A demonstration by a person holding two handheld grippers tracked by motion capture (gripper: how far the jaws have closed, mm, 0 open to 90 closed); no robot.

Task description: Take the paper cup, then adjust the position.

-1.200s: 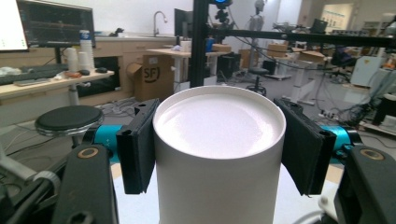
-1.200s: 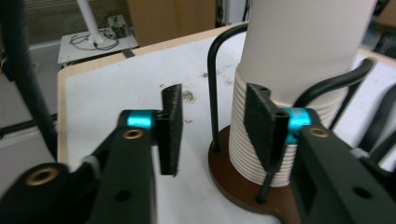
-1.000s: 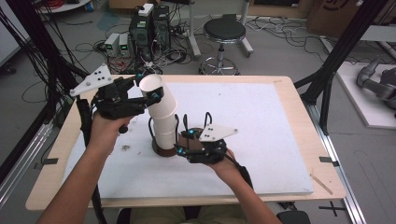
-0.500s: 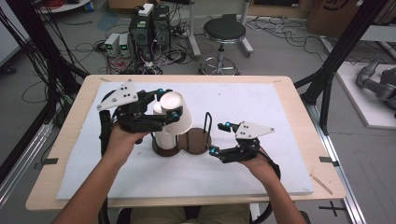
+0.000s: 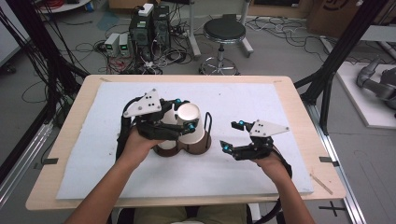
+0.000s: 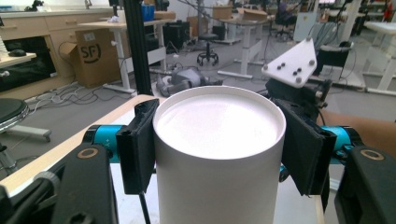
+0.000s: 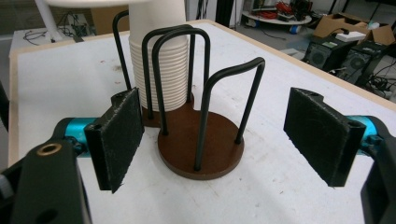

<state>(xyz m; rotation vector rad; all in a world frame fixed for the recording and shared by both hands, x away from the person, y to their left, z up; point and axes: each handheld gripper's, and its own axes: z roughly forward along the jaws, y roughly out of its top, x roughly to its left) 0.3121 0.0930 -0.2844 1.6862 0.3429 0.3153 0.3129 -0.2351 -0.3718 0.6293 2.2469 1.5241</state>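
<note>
We had the left gripper clamped on a white paper cup, bottom up, its jaws pressed against both sides of the cup wall. The cup hung over the dark brown two-bay wire-loop cup holder on the white-covered tabletop, just above the empty bay, beside the stack of white paper cups filling the other bay. The right gripper hovered just right of the holder, jaws wide apart and holding nothing. We judged the step to be moving one cup into the empty bay. Next, we needed to lower it between the loops, then release.
</note>
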